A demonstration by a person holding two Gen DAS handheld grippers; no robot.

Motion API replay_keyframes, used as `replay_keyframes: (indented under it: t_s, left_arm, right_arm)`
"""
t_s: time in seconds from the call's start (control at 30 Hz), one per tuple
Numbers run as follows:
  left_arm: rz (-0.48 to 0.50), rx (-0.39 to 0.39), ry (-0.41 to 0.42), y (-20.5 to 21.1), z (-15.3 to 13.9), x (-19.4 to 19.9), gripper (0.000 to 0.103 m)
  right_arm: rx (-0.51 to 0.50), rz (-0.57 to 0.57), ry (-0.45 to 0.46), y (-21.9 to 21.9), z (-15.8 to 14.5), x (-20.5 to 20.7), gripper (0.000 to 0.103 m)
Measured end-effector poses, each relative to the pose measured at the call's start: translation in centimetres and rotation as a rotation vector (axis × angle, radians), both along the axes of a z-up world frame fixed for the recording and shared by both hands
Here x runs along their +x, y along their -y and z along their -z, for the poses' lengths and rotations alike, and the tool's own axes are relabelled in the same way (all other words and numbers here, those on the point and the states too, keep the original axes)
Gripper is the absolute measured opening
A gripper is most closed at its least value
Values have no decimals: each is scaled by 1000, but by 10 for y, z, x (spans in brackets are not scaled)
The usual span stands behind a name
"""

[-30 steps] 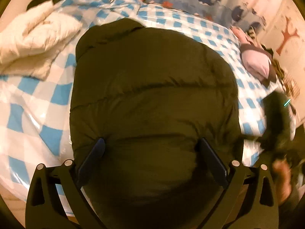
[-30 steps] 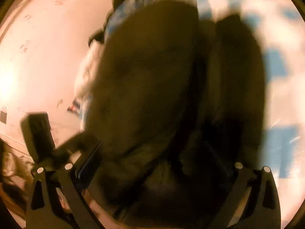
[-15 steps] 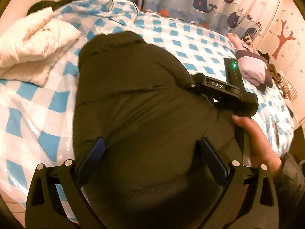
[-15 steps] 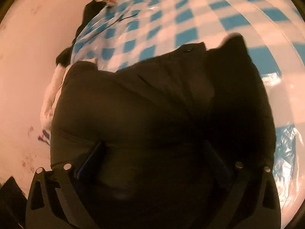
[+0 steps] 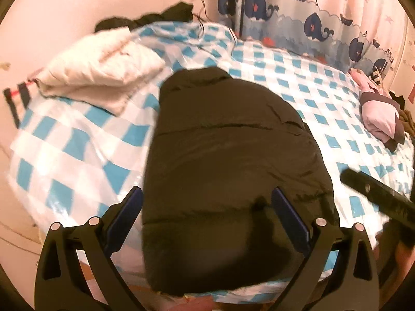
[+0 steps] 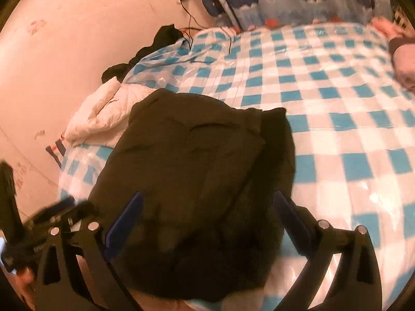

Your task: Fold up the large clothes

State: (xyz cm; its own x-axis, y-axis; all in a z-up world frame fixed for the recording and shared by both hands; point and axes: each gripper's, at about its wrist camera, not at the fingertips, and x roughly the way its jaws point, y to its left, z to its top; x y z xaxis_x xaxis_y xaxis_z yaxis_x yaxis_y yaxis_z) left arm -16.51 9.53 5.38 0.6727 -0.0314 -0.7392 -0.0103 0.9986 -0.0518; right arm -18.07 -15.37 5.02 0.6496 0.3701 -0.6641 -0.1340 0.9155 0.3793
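Dark olive puffer jacket [image 5: 233, 160] lies folded into a thick bundle on the bed [image 5: 324, 98], at the near edge of the mattress, collar end pointing away toward the far wall. Bed is covered in a blue-and-white checked sheet under clear plastic.

Left tool [image 5: 207, 215] hangs over the near end of the jacket, fingers spread wide apart, nothing between them but the jacket surface below. Cannot tell whether the blue pads [image 5: 127, 212] touch the fabric.

Right tool [image 6: 207, 217] likewise sits over the jacket [image 6: 192, 171] near end, fingers wide apart, gripping nothing. From this side a loose flap or sleeve of the jacket shows along the right edge of the bundle.

Left of the jacket: a cream quilted blanket [image 5: 101, 67], folded, close beside the bundle. Beyond that blanket, at the bed's far corner, a heap of black clothing [image 5: 145, 18]. Right of the jacket, well apart, a pink and dark garment [image 5: 381, 119] at the bed's edge. Whale-print curtain [image 5: 298, 18] hangs behind the bed. A cable [image 6: 188, 26] runs down from a wall socket onto the far corner.
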Motion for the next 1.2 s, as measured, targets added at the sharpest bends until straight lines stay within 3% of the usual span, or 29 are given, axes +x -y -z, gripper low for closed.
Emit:
replay_keyframes:
  t_s: [0.2, 0.43, 0.83, 1.2]
  left_arm:
    - [-10, 67, 43, -1, -15, -34, 95]
    - [-5, 65, 53, -8, -22, -57, 95]
    - [-6, 79, 81, -8, -37, -74, 95]
    - [13, 57, 59, -5, -36, -76, 95]
  right_arm:
    - [-121, 20, 59, -28, -16, -34, 96]
    - [-213, 1, 86, -50, -25, -50, 96]
    - [-247, 2, 108, -62, -42, -61, 96]
    - [-262, 12, 95, -65, -45, -63, 96]
